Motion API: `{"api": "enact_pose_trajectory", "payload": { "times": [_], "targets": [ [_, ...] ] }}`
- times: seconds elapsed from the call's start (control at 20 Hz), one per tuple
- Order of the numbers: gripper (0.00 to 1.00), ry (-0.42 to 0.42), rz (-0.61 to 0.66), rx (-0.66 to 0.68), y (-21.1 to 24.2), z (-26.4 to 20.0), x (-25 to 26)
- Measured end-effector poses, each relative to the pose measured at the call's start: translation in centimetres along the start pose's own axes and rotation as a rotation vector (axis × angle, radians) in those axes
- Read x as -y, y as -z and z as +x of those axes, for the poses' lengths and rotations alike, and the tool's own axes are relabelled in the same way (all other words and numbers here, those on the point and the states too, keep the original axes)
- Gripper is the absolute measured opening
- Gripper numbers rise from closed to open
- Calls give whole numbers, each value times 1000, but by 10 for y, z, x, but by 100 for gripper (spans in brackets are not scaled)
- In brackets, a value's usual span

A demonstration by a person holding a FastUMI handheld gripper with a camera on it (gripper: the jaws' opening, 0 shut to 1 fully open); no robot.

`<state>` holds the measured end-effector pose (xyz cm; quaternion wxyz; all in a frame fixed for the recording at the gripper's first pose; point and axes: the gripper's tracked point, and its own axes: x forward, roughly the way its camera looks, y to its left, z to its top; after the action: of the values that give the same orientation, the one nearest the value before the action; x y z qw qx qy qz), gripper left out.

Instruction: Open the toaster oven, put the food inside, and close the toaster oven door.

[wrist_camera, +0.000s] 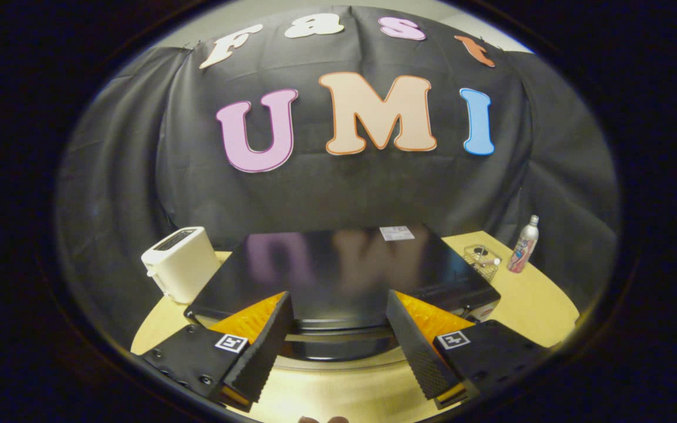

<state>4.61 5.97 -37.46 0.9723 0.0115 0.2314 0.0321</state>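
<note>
**First onlooker:** Where is the hand-held gripper [338, 346] now?

**Second onlooker:** Above the front of the toaster oven [338, 270], looking down over its flat, glossy black top. Its two fingers are spread wide apart and grip nothing. Between them I can see the oven's upper front edge, with what looks like the door handle bar [338, 338] running across just ahead of the fingertips.

**First onlooker:** So the door is not open yet?

**Second onlooker:** It looks closed, though the front face is mostly hidden from this angle. To open it well, I think the fingers should drop lower in front of the oven, straddle the bar at its middle, close squarely on it, then draw it out and down in an arc so the door swings rather than the oven sliding across the counter [526, 305].

**First onlooker:** What else is on the counter?

**Second onlooker:** A white slot toaster [181, 263] stands close beside the oven towards the counter's left edge. On the other side, a small clear glass container [482, 258] sits near the oven's back corner, and a slim spray bottle [523, 244] stands beyond it near the counter's right rear edge. I cannot pick out the food.

**First onlooker:** Anything in the way?

**Second onlooker:** Nothing blocks the handle. The counter's front edge is near, so the swinging door has little room.
</note>
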Motion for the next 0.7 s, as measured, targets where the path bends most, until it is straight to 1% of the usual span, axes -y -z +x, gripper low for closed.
{"api": "enact_pose_trajectory", "payload": {
  "times": [0.25,0.35,0.4,0.7],
  "targets": [
    [100,18,-2,-18,7,-12,-1],
    [100,21,20,-25,15,-18,1],
    [100,21,21,-13,12,-24,3],
    [100,19,39,-21,33,-57,5]
  ]
}}
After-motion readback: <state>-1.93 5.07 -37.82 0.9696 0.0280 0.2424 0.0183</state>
